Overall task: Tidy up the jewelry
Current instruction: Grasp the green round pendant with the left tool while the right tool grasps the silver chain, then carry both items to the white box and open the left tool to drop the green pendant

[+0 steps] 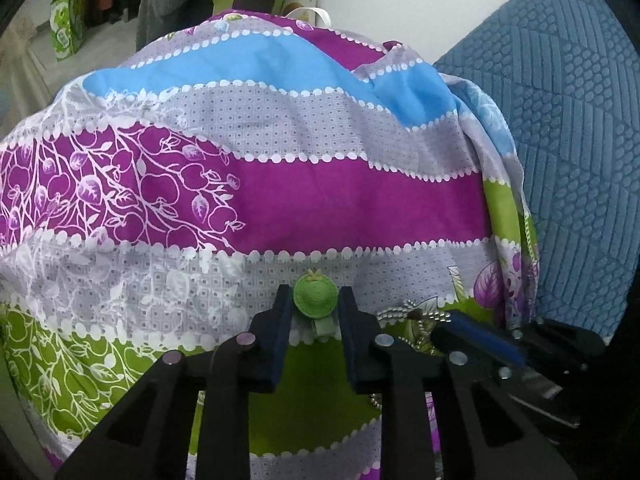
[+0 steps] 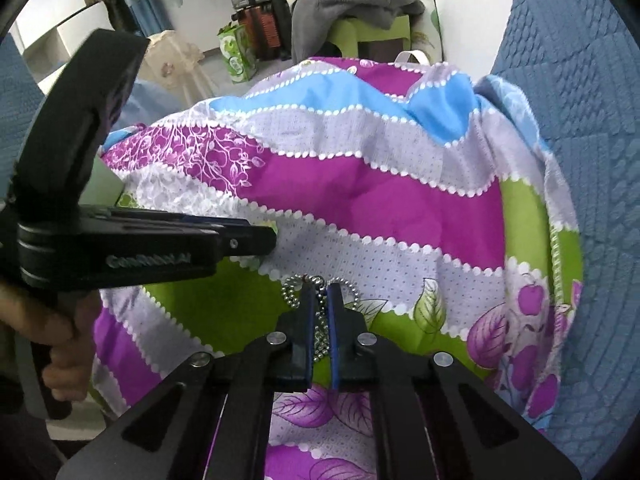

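Note:
A green hat-shaped hair clip [image 1: 315, 295] lies on the patterned cloth [image 1: 280, 184], right between the fingers of my left gripper [image 1: 315, 298], which stands open around it without squeezing. A silver bead chain [image 2: 320, 286] lies on the cloth to its right; it also shows in the left wrist view [image 1: 404, 314]. My right gripper [image 2: 321, 294] is shut on the bead chain, low on the cloth. The right gripper also shows in the left wrist view [image 1: 472, 332], and the left gripper in the right wrist view [image 2: 264, 236].
The cloth [image 2: 380, 184] covers a rounded surface with blue quilted upholstery [image 1: 568, 120] on the right. Behind stand a green stool with grey clothes [image 2: 360, 0] and a green bag [image 2: 236, 56] on the floor.

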Demonstrator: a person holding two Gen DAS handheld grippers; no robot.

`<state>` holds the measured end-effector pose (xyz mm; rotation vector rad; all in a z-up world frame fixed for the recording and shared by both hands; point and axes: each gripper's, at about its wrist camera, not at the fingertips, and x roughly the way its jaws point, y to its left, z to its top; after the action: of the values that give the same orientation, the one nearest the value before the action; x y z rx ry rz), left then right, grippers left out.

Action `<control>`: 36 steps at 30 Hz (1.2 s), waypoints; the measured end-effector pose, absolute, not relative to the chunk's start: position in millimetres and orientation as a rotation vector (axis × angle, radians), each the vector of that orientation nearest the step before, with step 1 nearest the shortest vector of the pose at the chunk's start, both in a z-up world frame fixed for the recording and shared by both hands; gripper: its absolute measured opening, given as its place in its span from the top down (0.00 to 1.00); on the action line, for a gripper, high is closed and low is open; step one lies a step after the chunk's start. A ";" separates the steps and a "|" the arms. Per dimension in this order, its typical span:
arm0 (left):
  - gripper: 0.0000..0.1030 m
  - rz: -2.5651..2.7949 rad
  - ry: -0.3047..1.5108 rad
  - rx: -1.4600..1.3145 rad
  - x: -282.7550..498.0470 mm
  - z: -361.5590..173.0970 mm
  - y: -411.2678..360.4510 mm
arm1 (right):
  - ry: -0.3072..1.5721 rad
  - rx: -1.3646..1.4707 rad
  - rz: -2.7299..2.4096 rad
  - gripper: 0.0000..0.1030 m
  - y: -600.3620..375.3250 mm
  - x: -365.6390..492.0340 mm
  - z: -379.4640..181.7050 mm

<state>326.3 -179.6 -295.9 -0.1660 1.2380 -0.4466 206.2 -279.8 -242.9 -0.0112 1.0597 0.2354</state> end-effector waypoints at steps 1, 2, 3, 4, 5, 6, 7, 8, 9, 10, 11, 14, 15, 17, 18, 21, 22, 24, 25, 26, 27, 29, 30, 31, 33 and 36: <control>0.79 -0.443 1.239 -0.170 325.7 -295.5 -179.2 | 1.057 0.003 0.234 0.97 -281.3 205.9 -239.9; 0.79 -0.442 1.242 -0.177 324.5 -294.3 -177.9 | 1.054 0.011 0.232 0.97 -282.1 206.1 -236.8; 0.79 -0.439 1.238 -0.180 322.1 -291.7 -175.9 | 1.049 0.020 0.229 0.97 -283.2 205.4 -233.5; 0.79 -0.441 1.233 -0.181 320.1 -288.1 -174.5 | 1.040 0.030 0.227 0.97 -284.4 204.5 -228.7; 0.79 -0.443 1.230 -0.182 317.8 -284.4 -172.8 | 1.035 0.035 0.225 0.97 -284.9 203.1 -225.2; 0.79 -0.442 1.228 -0.184 315.8 -281.1 -170.9 | 1.029 0.039 0.224 0.97 -284.9 201.3 -221.7; 0.79 -0.441 1.225 -0.187 314.1 -277.2 -169.2 | 1.024 0.047 0.224 0.97 -285.3 200.0 -216.9; 0.79 -0.441 1.221 -0.193 312.1 -272.6 -166.7 | 1.020 0.051 0.222 0.97 -285.3 199.5 -214.1; 0.79 -0.441 1.216 -0.198 309.8 -267.6 -163.8 | 1.015 0.056 0.221 0.97 -285.1 198.8 -210.5; 0.79 -0.442 1.210 -0.202 307.4 -263.0 -161.4 | 1.008 0.059 0.221 0.97 -284.9 197.4 -206.0; 0.79 -0.443 1.204 -0.205 304.3 -257.4 -158.2 | 1.001 0.060 0.221 0.97 -284.0 195.6 -201.0; 0.79 -0.442 1.179 -0.214 294.5 -241.4 -148.8 | 0.984 0.066 0.218 0.97 -281.9 190.2 -187.6; 0.79 -0.440 1.171 -0.218 290.5 -235.6 -144.5 | 0.977 0.066 0.214 0.97 -280.7 187.5 -182.6; 0.79 -0.435 1.155 -0.223 283.7 -223.5 -136.2 | 0.965 0.068 0.214 0.97 -277.9 182.4 -174.6; 0.79 -0.431 1.150 -0.225 280.5 -218.7 -132.8 | 0.957 0.061 0.211 0.97 -276.0 179.6 -170.3; 0.79 -0.422 1.126 -0.231 268.4 -202.5 -121.5 | 0.943 0.049 0.208 0.97 -269.1 172.0 -157.3; 0.79 -0.419 1.116 -0.235 263.8 -195.6 -116.6 | 0.939 0.051 0.210 0.97 -267.0 169.7 -153.1; 0.79 -0.410 1.103 -0.244 257.9 -184.7 -110.5 | 0.926 0.060 0.212 0.97 -263.5 164.8 -144.5; 0.79 -0.406 1.096 -0.246 253.9 -178.7 -107.0 | 0.920 0.060 0.212 0.97 -261.3 162.5 -140.4; 0.79 -0.403 1.087 -0.246 250.2 -173.0 -104.2 | 0.915 0.058 0.210 0.97 -258.7 160.1 -136.0; 0.79 -0.400 1.075 -0.246 245.8 -165.7 -100.0 | 0.912 0.058 0.210 0.97 -256.8 158.5 -132.1; 0.79 -0.387 1.060 -0.233 238.7 -153.2 -93.0 | 0.901 0.061 0.212 0.97 -251.9 154.2 -122.6; 0.79 -0.382 1.056 -0.229 236.3 -149.7 -90.9 | 0.893 0.062 0.215 0.97 -248.8 152.1 -117.3; 0.79 -0.379 1.049 -0.231 232.7 -144.1 -86.6 | 0.885 0.060 0.219 0.97 -244.9 150.6 -112.1; 0.79 -0.376 1.030 -0.247 226.3 -131.1 -76.0 | 0.876 0.058 0.220 0.97 -239.5 148.0 -103.3; 0.79 -0.361 1.004 -0.251 220.8 -112.1 -61.2 | 0.859 0.062 0.235 0.98 -229.6 146.1 -86.8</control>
<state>220.8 -61.2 -112.1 -0.2511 1.0043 -0.3608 146.1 -229.6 -86.8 0.0617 0.8586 0.2346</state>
